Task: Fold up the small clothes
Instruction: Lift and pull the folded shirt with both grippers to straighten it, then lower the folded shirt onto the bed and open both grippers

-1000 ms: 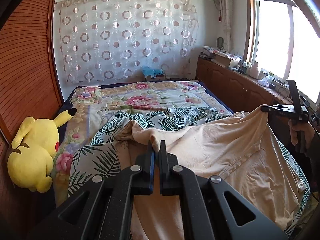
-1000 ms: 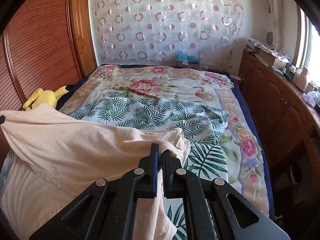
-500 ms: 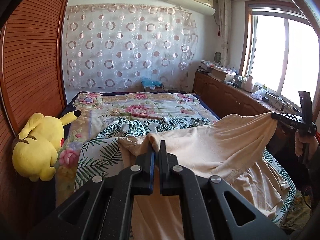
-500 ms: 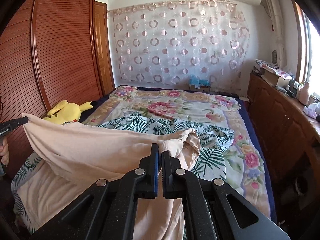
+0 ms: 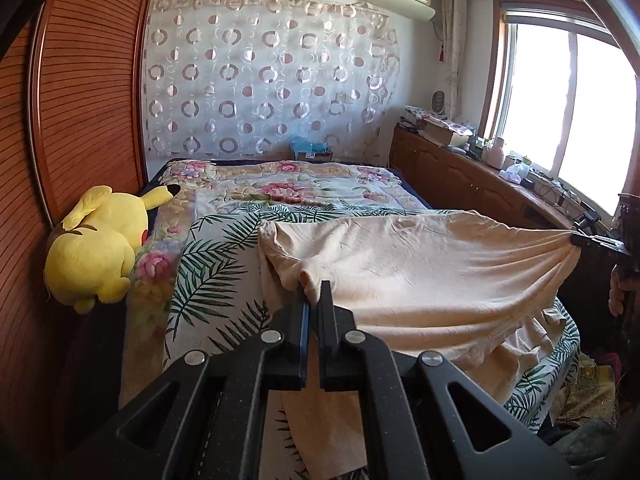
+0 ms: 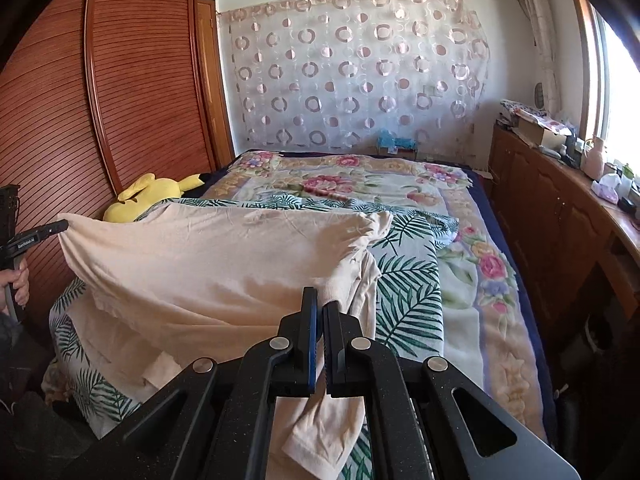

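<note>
the left gripper [image 5: 314, 298] was pinched shut on one corner of a peach shirt [image 5: 420, 272], and the right gripper [image 6: 320, 308] was clamped on the opposite corner, near a sleeve that dangled below its jaws. between them the shirt hung stretched in a shallow sag just above the bed [image 6: 460, 264], its lower edge trailing on the leaf-print sheet [image 5: 208, 264] at the near end. the cloth looked thin, light and limp, creased all over, so it would likely drape and bunch rather than hold a line; it seemed neither slippery nor fragile. corners or shoulder seams looked like the best places to hold, since a grip in the middle would let the sides flop. a yellow plush toy [image 5: 96, 248] lay at the bed's edge by the wooden wardrobe [image 6: 120, 100], well apart from the shirt. no basket or box for clothes was in view; the only containers were small boxes on the side cabinet [image 6: 560, 200], their contents too small to tell.
</note>
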`<state>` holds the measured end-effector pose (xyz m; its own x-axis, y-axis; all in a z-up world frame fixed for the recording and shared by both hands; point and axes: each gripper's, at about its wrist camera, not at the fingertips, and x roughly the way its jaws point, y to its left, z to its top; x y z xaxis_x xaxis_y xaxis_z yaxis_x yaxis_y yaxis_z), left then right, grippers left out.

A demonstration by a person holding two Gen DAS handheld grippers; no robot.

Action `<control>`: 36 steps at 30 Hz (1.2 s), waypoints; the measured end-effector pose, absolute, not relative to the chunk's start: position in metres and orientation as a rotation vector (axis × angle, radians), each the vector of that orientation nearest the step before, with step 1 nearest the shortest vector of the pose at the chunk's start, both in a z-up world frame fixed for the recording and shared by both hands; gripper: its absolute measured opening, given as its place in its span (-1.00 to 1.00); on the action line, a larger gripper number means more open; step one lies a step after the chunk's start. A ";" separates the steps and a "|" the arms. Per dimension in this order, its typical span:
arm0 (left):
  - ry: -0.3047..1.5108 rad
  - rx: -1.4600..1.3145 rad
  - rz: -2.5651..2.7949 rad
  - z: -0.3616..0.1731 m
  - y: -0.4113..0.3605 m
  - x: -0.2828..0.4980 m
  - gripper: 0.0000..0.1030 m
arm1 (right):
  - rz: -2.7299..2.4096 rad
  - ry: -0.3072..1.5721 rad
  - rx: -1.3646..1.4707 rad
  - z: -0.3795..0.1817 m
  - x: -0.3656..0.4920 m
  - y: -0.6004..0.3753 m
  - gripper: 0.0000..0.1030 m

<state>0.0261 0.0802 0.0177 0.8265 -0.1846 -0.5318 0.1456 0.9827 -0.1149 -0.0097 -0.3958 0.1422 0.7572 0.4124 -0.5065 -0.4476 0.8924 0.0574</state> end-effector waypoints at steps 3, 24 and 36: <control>0.607 -0.066 -0.165 0.003 0.079 0.019 -0.93 | 0.459 0.557 -0.072 0.138 -0.016 -0.397 -0.96; 0.740 -0.083 -0.137 -0.069 0.077 0.003 -0.30 | 0.347 0.727 -0.183 0.062 -0.025 -0.371 -0.69; 0.772 -0.098 -0.136 -0.068 0.077 0.009 0.57 | 0.373 0.620 -0.194 0.072 -0.038 -0.351 -0.18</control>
<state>0.0087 0.0767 -0.0682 0.7087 -0.1582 -0.6876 0.0864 0.9867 -0.1379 -0.0382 -0.3511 0.0715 0.7502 0.2812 -0.5985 -0.3962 0.9158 -0.0662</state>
